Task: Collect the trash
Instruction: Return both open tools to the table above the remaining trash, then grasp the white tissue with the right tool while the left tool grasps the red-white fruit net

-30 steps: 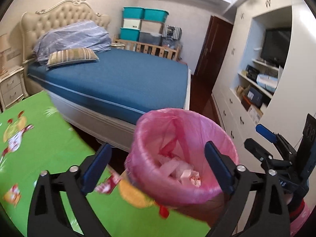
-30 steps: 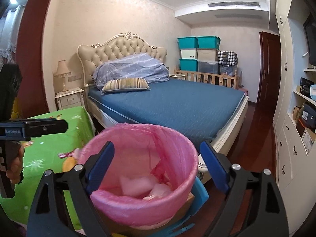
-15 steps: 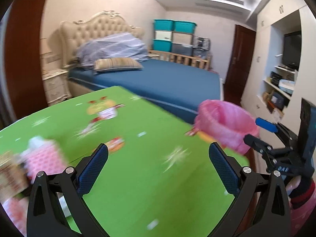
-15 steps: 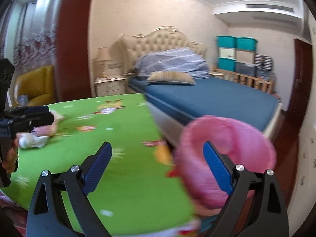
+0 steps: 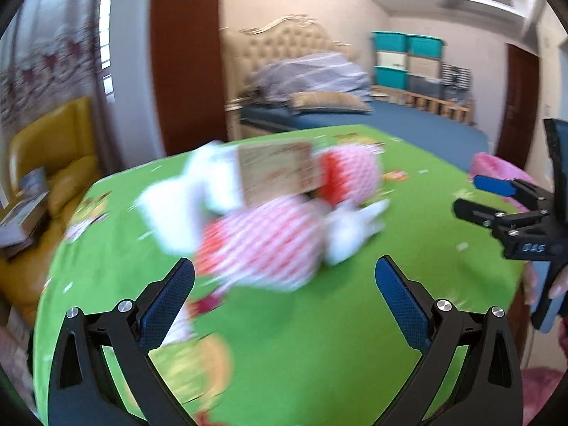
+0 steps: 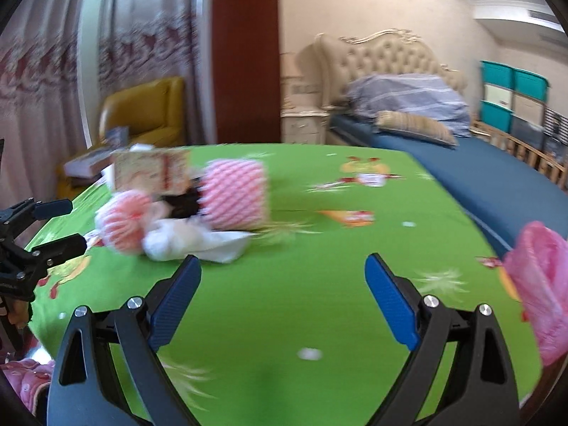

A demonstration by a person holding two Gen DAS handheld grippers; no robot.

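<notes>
A pile of trash lies on the green table: pink foam fruit nets (image 5: 262, 245) (image 6: 234, 191), crumpled white tissue (image 5: 351, 227) (image 6: 198, 241) and a beige printed carton (image 5: 277, 170) (image 6: 149, 170). The frames are blurred by motion. My left gripper (image 5: 284, 298) is open and empty, just short of the pile. My right gripper (image 6: 282, 296) is open and empty, to the right of the pile and farther back; it also shows in the left wrist view (image 5: 497, 198). The pink-lined trash bin (image 6: 543, 284) (image 5: 497, 170) stands off the table's right edge.
The green cartoon-print tablecloth (image 6: 319, 248) covers the table. A blue bed (image 6: 479, 170) stands beyond it, a yellow armchair (image 6: 149, 113) with books at the back left, and curtains (image 6: 53, 71) by the window. Teal storage boxes (image 5: 404, 56) are stacked at the far wall.
Both grippers have swung left from over the pink-lined bin to face the table. The trash pile has come into view close in front of the left gripper. Both stay open.
</notes>
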